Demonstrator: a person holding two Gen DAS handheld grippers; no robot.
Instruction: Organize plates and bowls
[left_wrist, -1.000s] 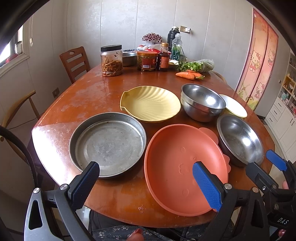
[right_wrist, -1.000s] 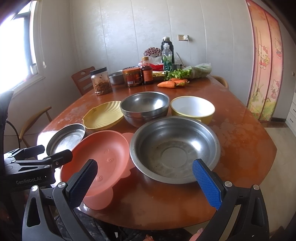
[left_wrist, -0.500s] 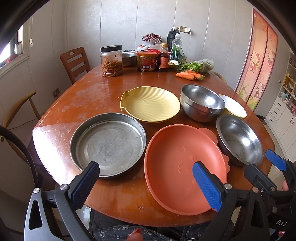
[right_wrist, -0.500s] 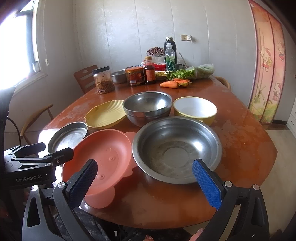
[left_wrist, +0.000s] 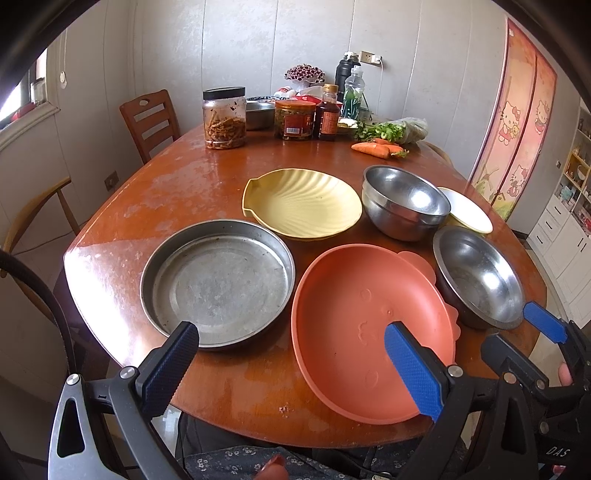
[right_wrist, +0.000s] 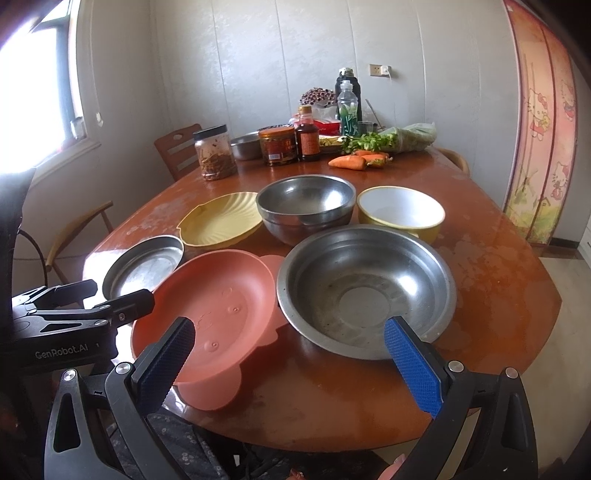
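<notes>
On the glossy wooden counter (left_wrist: 155, 206) sit a dull round steel pan (left_wrist: 218, 282), a smooth salmon plastic plate (left_wrist: 369, 328) at its 3 o'clock, a ribbed yellow shell dish (left_wrist: 301, 203) at 12, and scuffed steel bowls (right_wrist: 365, 291). Left gripper (left_wrist: 291, 363) and right gripper (right_wrist: 291, 354) hover with jaws wide, holding and touching nothing.
</notes>
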